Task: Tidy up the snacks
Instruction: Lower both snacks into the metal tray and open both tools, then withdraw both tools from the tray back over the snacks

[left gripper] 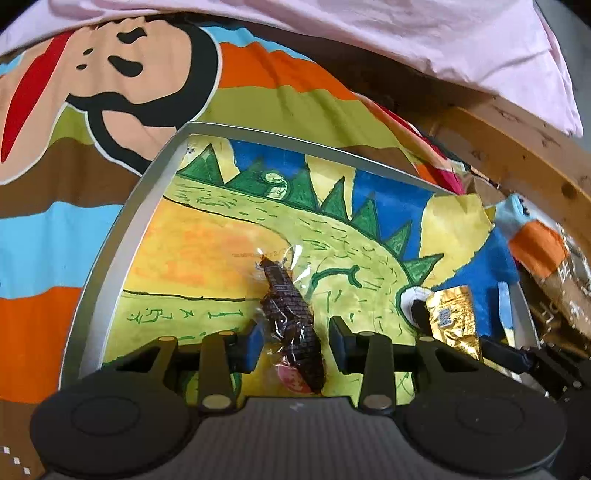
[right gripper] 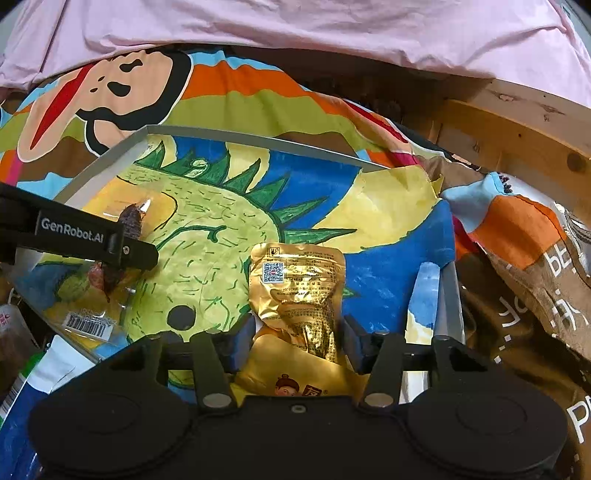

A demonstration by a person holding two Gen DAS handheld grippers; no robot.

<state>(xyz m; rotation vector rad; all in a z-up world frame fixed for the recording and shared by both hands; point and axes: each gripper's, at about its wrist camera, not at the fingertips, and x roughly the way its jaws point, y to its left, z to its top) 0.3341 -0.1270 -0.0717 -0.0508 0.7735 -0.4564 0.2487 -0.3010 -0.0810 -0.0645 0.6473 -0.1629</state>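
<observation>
lying between the left gripper (left gripper: 295, 345) jaws is a dark snack in a clear wrapper (left gripper: 290, 317), its length running forward over the tray (left gripper: 110, 236); the jaws stand spread on either side of it with gaps showing, so it is not pinched. a gold foil snack packet (right gripper: 297, 291) sits between the right gripper (right gripper: 299, 343) jaws, which are also spread, close beside its lower part; whether the pads touch it cannot be told. both snacks rest on a dinosaur drawing (left gripper: 229, 218) that lines the grey-rimmed tray. from the right wrist view the left gripper (right gripper: 92, 240) reaches in from the left over the dark snack (right gripper: 129, 221). the tray sits on a bright striped cartoon blanket (left gripper: 55, 236), with pink cloth (right gripper: 295, 33) above and a wooden frame (right gripper: 517, 136) at the right
</observation>
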